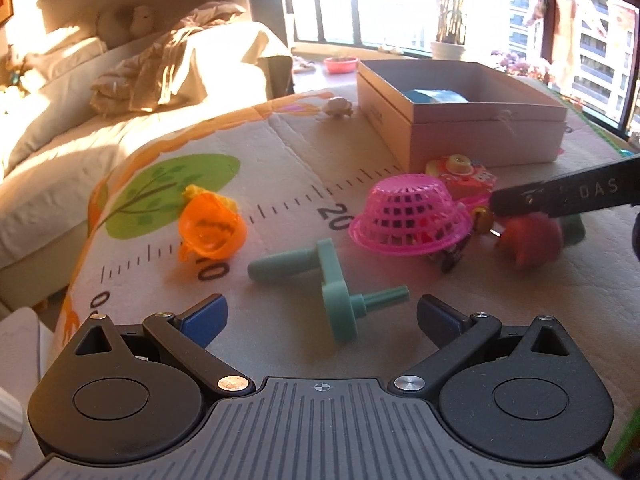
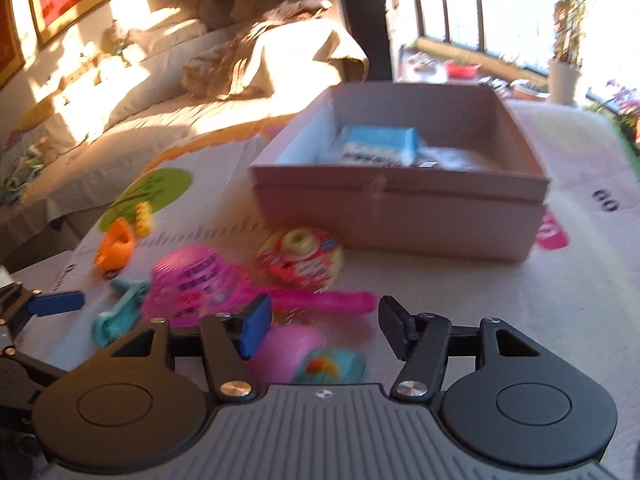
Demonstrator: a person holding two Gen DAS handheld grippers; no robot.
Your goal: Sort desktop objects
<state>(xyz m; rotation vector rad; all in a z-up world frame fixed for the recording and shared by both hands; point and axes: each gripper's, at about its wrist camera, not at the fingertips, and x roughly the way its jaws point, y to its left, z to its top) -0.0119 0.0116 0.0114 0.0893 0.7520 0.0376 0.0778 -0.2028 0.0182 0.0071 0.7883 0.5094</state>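
Observation:
Toys lie on a printed play mat. In the left wrist view a teal crank-shaped piece [image 1: 336, 292] lies just ahead of my left gripper [image 1: 322, 318], which is open and touches nothing. Beyond it are an orange cup [image 1: 210, 228], an upturned pink mesh basket [image 1: 408, 216] and a round colourful toy [image 1: 460, 172]. My right gripper [image 2: 325, 330] stands open over a pink and teal toy [image 2: 304, 352]. That toy sits low between the jaws, close to the left pad and apart from the right pad. The pink basket [image 2: 192, 280] and a pink handle [image 2: 328, 300] lie just ahead.
An open pink cardboard box [image 2: 400, 200] stands behind the toys with a blue packet [image 2: 380, 140] inside. A small shell-like object [image 1: 338, 106] lies at the box's far left corner. A bed [image 1: 80, 92] borders the mat on the left, and windows with potted plants [image 1: 448, 48] are at the back.

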